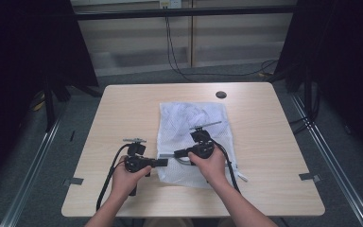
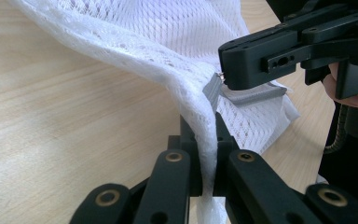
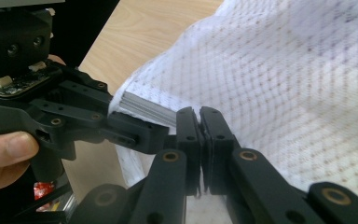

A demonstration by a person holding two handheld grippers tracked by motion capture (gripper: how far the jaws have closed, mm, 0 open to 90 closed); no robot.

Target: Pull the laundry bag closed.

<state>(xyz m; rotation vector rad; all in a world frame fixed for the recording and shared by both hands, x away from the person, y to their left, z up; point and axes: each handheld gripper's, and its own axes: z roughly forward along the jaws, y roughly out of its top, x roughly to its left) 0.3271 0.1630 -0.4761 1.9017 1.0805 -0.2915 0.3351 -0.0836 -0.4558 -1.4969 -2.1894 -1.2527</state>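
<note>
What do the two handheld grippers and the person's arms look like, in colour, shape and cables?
The left gripper and the right gripper are matte black, each with two flat jointed jaws whose pivots carry brass-coloured rings. Each has a grey three-cornered plate on top and trails a black cable. The forearms are bare, with no sleeves in sight.

In the left gripper view, the mesh bag (image 2: 168, 51) runs off the top edge, and its fold hides the inner faces of the fingers (image 2: 189, 154). The right gripper (image 2: 242, 63) covers part of the grey zipper strip (image 2: 256, 94). In the right gripper view, the bag's far weave blurs.
</note>
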